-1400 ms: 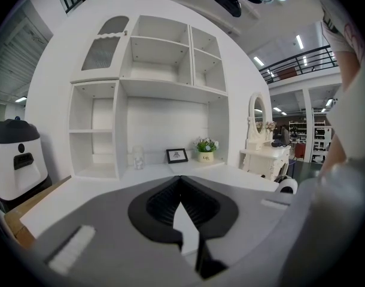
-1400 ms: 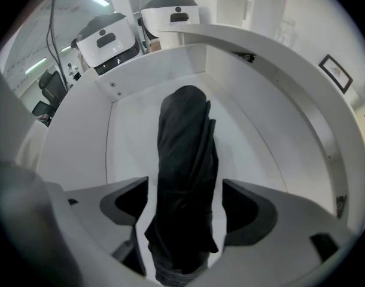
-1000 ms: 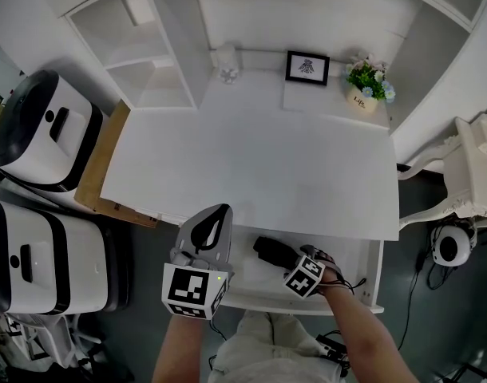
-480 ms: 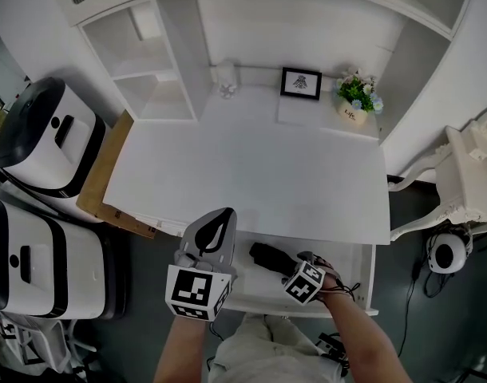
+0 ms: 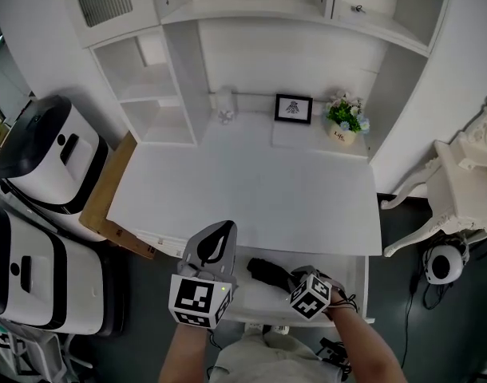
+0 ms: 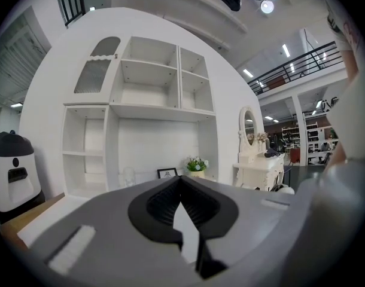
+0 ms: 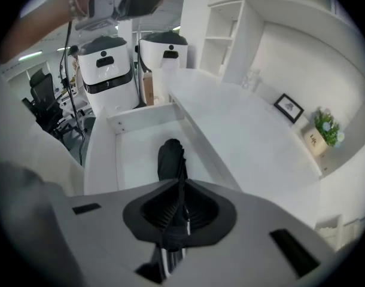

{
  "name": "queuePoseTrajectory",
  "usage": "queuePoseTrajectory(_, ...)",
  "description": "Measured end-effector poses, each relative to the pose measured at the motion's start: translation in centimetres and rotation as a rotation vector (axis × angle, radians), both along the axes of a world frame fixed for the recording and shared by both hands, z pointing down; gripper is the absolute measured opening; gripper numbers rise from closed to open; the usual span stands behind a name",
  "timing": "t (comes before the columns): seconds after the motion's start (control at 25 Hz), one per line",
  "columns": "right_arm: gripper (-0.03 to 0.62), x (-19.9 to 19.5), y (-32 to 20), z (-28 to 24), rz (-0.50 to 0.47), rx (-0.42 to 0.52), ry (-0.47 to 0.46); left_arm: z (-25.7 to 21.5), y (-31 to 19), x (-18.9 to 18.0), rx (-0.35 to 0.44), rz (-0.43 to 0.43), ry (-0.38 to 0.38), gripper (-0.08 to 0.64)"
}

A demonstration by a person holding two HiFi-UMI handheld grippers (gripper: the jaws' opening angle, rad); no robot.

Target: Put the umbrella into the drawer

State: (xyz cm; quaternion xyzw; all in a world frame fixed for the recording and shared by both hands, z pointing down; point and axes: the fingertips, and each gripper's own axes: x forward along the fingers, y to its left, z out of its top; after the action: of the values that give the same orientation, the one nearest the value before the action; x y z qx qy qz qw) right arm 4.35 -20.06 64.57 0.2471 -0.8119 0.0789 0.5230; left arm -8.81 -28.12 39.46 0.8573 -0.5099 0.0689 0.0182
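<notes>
The black folded umbrella (image 5: 263, 268) lies in the open white drawer (image 5: 351, 271) under the desk's front edge. In the right gripper view the umbrella (image 7: 170, 155) rests on the drawer floor (image 7: 131, 154), just past the jaws. My right gripper (image 5: 287, 277) hovers above the umbrella's near end and points steeply down. Its jaws (image 7: 179, 184) are closing, with nothing between them. My left gripper (image 5: 225, 227) is held about level over the drawer's left part, shut and empty, and faces the shelves (image 6: 182, 181).
The white desk top (image 5: 251, 182) carries a framed picture (image 5: 293, 108), a potted plant (image 5: 343, 120) and a small glass figure (image 5: 225, 106) at the back. Two white-and-black appliances (image 5: 44, 150) and a wooden board (image 5: 108, 183) stand at the left; a white chair (image 5: 459, 190) at the right.
My right gripper has lifted off the umbrella, which stays lying in the drawer. The left gripper has risen slightly. The head view has tilted up toward the shelves.
</notes>
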Motion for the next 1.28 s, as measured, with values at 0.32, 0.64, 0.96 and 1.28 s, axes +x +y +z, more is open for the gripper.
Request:
queuePoseTrajectory(0.32, 0.008, 0.0, 0.1, -5.1, 0.044, 0.025, -0.143, -1.4, 0.7, 0.5, 0.034, 0.009, 0.006, 0.009)
queuePoseTrajectory(0.64, 0.008, 1.3, -0.9, -10.9, 0.151, 0.122, -0.297, -2.8, 0.7, 1.5, 0.073, 0.027, 0.008, 0.009)
queuePoseTrajectory(0.96, 0.008, 3.2, -3.1, -18.5, 0.253, 0.279, -0.479, -4.5, 0.0, 2.8, 0.115, 0.045, 0.011, 0.009)
queuePoseTrajectory(1.28, 0.007, 4.2, -4.6, -25.5, 0.287, 0.476, -0.574, -6.1, -0.6, 3.9, 0.157, 0.066, 0.016, 0.009)
